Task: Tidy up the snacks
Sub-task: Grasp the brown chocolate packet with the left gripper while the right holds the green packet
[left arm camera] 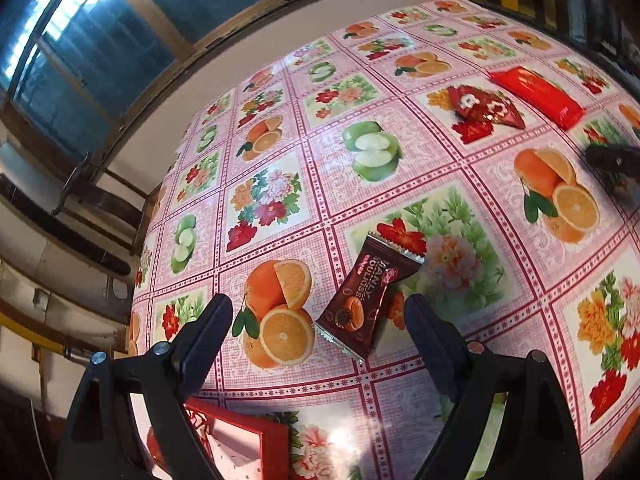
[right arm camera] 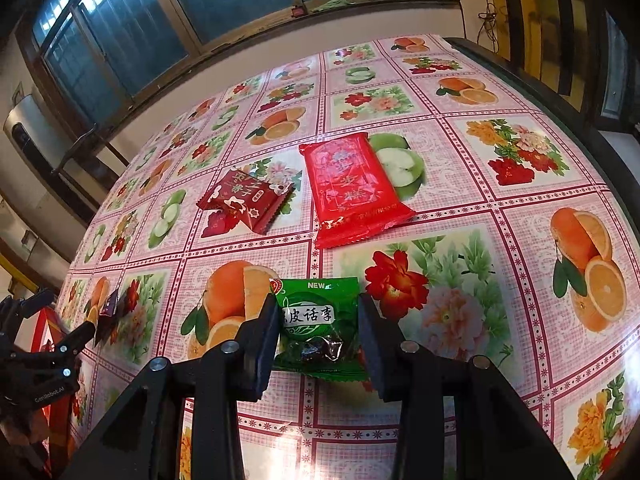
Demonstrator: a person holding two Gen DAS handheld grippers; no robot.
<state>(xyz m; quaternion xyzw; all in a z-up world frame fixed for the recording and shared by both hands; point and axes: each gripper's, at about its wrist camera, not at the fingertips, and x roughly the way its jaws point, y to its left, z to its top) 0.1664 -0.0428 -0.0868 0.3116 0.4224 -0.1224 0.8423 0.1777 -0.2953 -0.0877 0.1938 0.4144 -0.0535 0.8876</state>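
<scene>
A dark brown snack packet lies on the fruit-print tablecloth, between the wide-apart fingers of my open left gripper and nearer the right-hand one. Neither pad touches it. My right gripper is shut on a green snack packet, its pads pressing both side edges just above the cloth. Beyond it lie a small dark red packet and a bigger bright red packet. Both also show in the left wrist view, the dark red packet and the bright red packet.
A red box with a pale inside sits under the left gripper at the table's near edge. The right gripper shows at the right rim of the left wrist view. A window and wall run behind the table's far edge.
</scene>
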